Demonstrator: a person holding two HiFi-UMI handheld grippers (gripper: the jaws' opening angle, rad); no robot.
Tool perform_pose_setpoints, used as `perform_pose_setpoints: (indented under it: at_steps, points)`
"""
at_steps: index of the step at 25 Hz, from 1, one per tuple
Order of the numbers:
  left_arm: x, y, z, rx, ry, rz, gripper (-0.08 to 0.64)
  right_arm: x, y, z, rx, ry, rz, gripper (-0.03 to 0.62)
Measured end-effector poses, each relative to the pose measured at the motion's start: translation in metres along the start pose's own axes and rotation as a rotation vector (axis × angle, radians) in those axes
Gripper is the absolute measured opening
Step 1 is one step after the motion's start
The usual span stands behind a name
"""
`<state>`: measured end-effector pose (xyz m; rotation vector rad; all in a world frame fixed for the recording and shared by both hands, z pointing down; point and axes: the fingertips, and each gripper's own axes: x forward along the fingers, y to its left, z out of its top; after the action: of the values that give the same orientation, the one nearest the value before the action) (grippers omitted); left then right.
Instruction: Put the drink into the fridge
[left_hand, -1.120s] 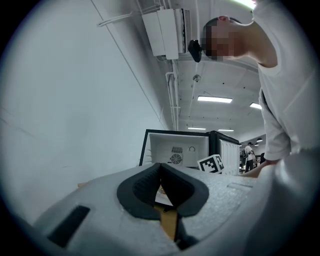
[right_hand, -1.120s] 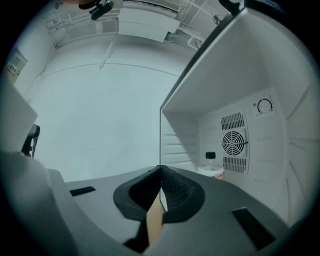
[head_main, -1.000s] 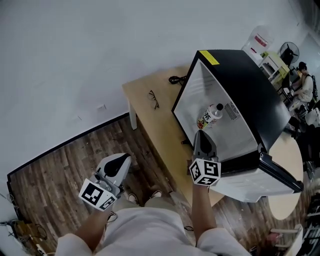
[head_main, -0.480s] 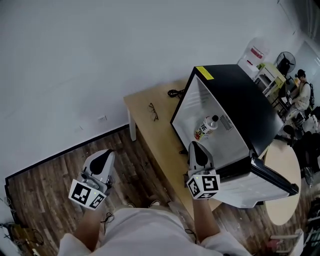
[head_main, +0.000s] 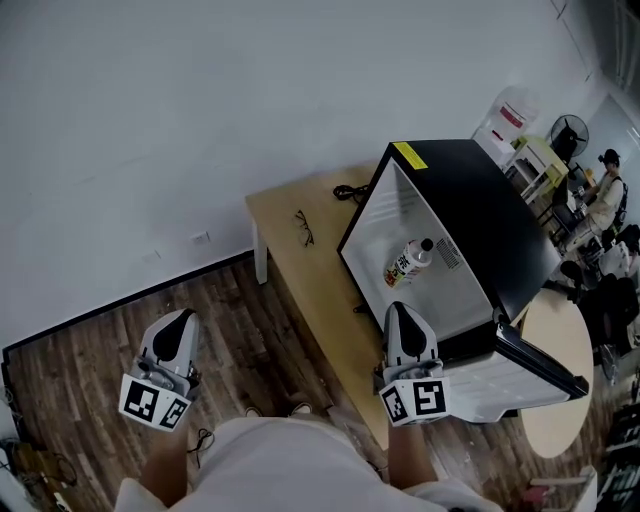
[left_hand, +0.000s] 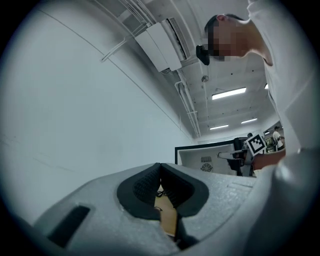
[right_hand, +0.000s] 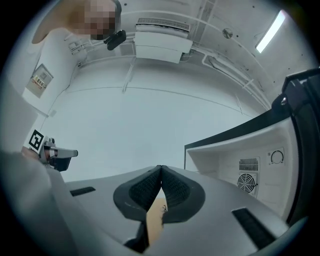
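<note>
Task item: the drink (head_main: 410, 260), a clear bottle with a white cap, lies on its side inside the open fridge (head_main: 490, 220), which stands on the desk (head_main: 300, 270). Placement appears done.

Governing relation: the bottle lies straight ahead of the right gripper (head_main: 399, 309), beyond its tip and clear of it. Its long axis runs nearly along the line that gripper points, base nearer, cap farther and slanted a little right. The fridge door (head_main: 495, 385) stands open just right of the same gripper. The left gripper (head_main: 181, 318) hangs well apart over the wooden floor (head_main: 250, 300), far to the left. The right hand is therefore judged the nearer one for closing the door.

Gripper state: both are clenched, pads meeting, nothing between them.

Markings: the bottle label shows red, green and yellow print, too small to read. A yellow sticker (head_main: 408, 155) sits on the fridge's top front edge, text illegible. Each gripper cube carries black-and-white square markers. A dial (right_hand: 276, 157) and fan grille show on the fridge's inner wall.
</note>
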<state>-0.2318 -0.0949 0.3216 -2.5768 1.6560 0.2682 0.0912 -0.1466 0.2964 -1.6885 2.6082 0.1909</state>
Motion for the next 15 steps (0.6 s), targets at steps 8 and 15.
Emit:
perform_pose_setpoints:
  at_steps: [8,15]
  points:
    - [-0.016,0.005,0.004,0.010,0.014,0.029,0.014,-0.012,0.006,-0.005,-0.009,0.036,0.000,0.002]
    - [-0.014,-0.004,0.012,0.015,-0.002,-0.014,0.014,-0.015,0.002,-0.010,-0.026,0.053,-0.013,0.002]
